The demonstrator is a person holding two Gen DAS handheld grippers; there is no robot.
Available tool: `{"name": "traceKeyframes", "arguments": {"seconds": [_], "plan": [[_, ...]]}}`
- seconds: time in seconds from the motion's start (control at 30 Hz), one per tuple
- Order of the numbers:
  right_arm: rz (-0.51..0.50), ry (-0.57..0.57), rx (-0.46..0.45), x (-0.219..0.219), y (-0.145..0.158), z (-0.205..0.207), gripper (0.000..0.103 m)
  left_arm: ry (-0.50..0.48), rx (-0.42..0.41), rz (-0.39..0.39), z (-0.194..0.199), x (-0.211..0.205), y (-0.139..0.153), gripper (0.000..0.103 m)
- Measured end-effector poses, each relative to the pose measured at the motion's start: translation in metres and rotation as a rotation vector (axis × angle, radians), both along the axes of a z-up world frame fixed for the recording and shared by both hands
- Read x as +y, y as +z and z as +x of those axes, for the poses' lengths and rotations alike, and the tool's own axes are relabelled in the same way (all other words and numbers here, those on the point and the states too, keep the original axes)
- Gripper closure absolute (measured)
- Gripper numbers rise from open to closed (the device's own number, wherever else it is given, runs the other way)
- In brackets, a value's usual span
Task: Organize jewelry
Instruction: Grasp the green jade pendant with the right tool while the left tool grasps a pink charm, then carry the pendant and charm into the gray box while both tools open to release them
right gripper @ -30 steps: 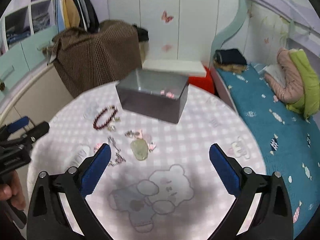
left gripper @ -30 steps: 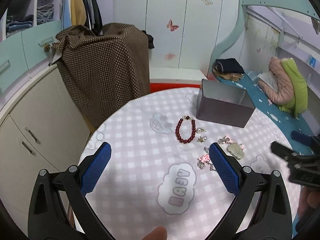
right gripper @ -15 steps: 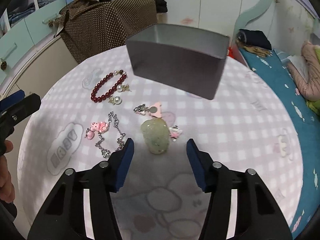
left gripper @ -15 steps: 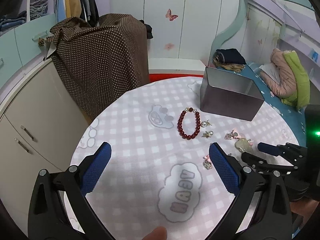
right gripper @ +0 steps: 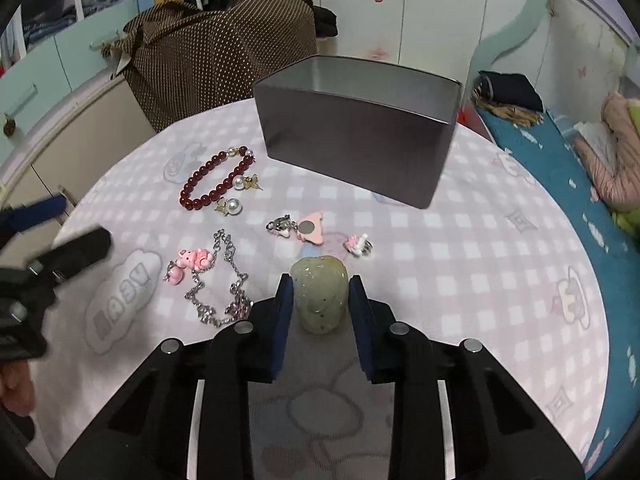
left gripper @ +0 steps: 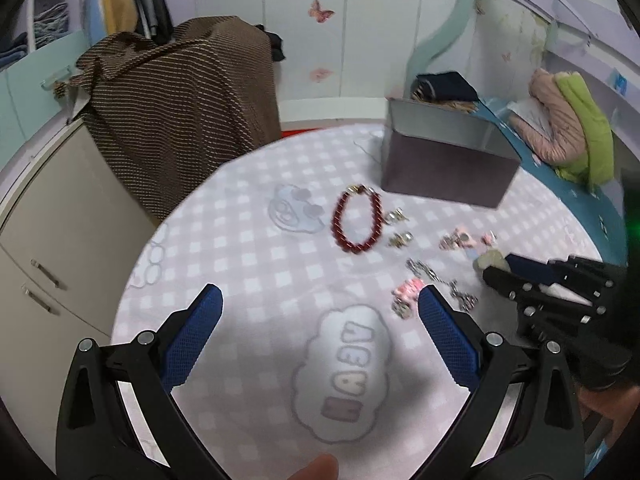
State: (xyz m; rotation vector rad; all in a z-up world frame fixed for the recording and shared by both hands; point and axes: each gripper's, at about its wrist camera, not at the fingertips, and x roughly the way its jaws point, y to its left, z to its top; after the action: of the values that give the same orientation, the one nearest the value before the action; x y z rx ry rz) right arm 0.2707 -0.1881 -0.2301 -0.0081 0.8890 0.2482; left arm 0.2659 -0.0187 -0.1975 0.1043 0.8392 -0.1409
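Note:
On the pink checked tablecloth lies a pale green jade pendant [right gripper: 318, 300]. My right gripper [right gripper: 320, 292] straddles it, its jaws closing, with both blue pads touching the pendant's sides. Beyond it lie a pink clip [right gripper: 312, 226], a small charm [right gripper: 358, 245], a silver chain [right gripper: 230, 256], a pink bear charm [right gripper: 194, 258], pearl earrings [right gripper: 234, 206] and a red bead bracelet [right gripper: 208, 168]. An open grey tin box [right gripper: 360, 136] stands at the back. My left gripper [left gripper: 320, 300] hovers open over a cloud print, holding nothing, left of the chain.
A brown dotted cloth [left gripper: 180, 120] drapes over a cabinet behind the round table [left gripper: 240, 260]. A bed with a teal sheet [right gripper: 560, 184] and folded clothes runs along the right. Cupboards [left gripper: 48, 240] stand at the left, close to the table's edge.
The right gripper dropped toward the table and its jaws came in from wide apart to both sides of the jade pendant. The left gripper sank a little closer to the cloth.

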Motion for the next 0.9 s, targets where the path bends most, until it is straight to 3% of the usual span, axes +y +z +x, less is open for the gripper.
{"name": "traceKeyframes", "arguments": {"seconds": [0.2, 0.33, 0.43, 0.7, 0.77, 0.8, 0.9], "plan": [[0.042, -0.023, 0.005, -0.013, 0.006, -0.008, 0.077, -0.054, 0.035, 0.058, 0.007, -0.023, -0.021, 0.005], [0.059, -0.038, 0.009, -0.02, 0.008, -0.01, 0.077, -0.041, 0.065, 0.052, 0.015, -0.025, -0.034, 0.006], [0.062, -0.04, 0.008, -0.023, 0.009, -0.012, 0.077, -0.041, 0.097, 0.008, 0.02, -0.02, -0.041, 0.028], [0.076, -0.041, 0.003, -0.025, 0.011, -0.013, 0.077, -0.101, 0.077, -0.003, 0.022, -0.026, -0.038, 0.053], [0.079, -0.039, 0.002, -0.023, 0.012, -0.014, 0.077, -0.123, 0.079, -0.023, 0.024, -0.027, -0.038, 0.086], [0.079, -0.039, 0.001, -0.023, 0.012, -0.015, 0.077, -0.132, 0.09, -0.046, 0.026, -0.026, -0.037, 0.092], [0.086, -0.039, -0.007, -0.024, 0.017, -0.017, 0.077, -0.142, 0.109, -0.125, 0.027, -0.02, -0.034, 0.092]]}}
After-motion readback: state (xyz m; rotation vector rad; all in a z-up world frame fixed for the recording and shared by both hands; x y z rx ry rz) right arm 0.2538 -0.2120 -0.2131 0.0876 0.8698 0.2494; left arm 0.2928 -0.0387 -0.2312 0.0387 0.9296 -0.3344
